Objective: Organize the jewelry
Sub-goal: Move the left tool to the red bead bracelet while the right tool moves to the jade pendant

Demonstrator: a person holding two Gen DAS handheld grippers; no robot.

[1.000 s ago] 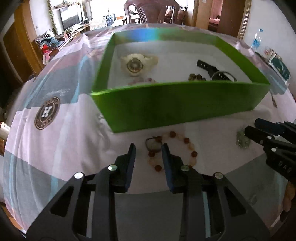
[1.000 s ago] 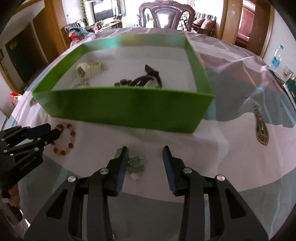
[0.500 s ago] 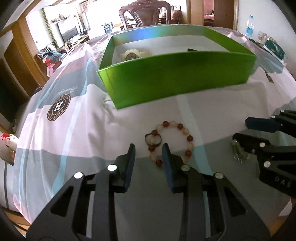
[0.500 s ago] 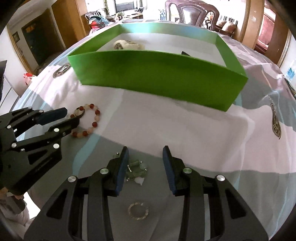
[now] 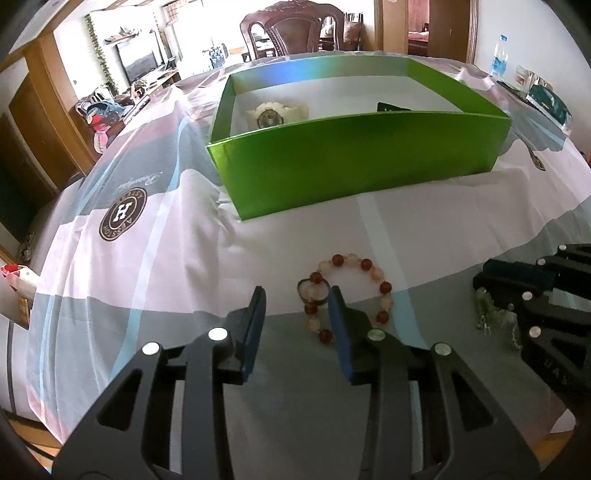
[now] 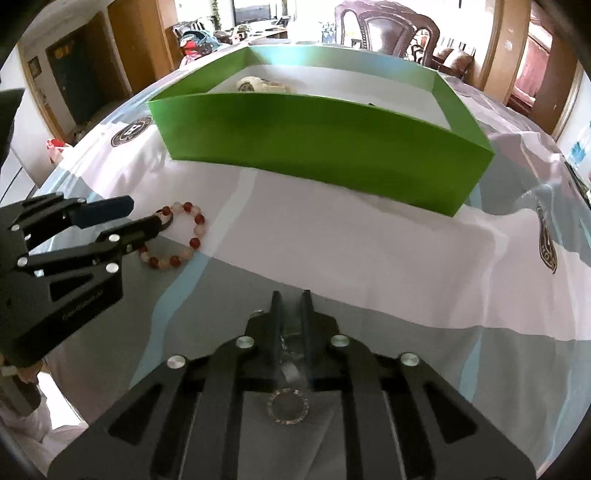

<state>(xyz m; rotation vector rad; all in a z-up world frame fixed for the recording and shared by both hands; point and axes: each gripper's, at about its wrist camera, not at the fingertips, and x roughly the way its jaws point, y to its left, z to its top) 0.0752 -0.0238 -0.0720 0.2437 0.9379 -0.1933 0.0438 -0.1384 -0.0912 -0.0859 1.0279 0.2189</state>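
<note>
A red and pale bead bracelet point(image 5: 354, 291) lies on the tablecloth in front of the green box point(image 5: 354, 162). My left gripper point(image 5: 297, 306) is open, low over the cloth, its right finger at the bracelet's near left side. It also shows in the right wrist view point(image 6: 144, 218) beside the bracelet point(image 6: 184, 240). My right gripper point(image 6: 291, 306) is shut on a pale green jewelry piece point(image 6: 291, 343); this piece shows in the left wrist view point(image 5: 491, 314). A thin ring point(image 6: 288, 406) lies on the cloth behind the right gripper's fingertips.
The green box point(image 6: 314, 133) holds a cream watch point(image 5: 275, 112) and a black strap point(image 5: 391, 107). The tablecloth carries round logos point(image 5: 123, 214). A chair point(image 5: 295, 29) stands behind the table; a water bottle point(image 5: 498, 62) is at far right.
My right gripper has closed on the green jewelry piece. Both grippers have drawn back and lowered toward the cloth, and the box looks farther away. The left gripper stays open.
</note>
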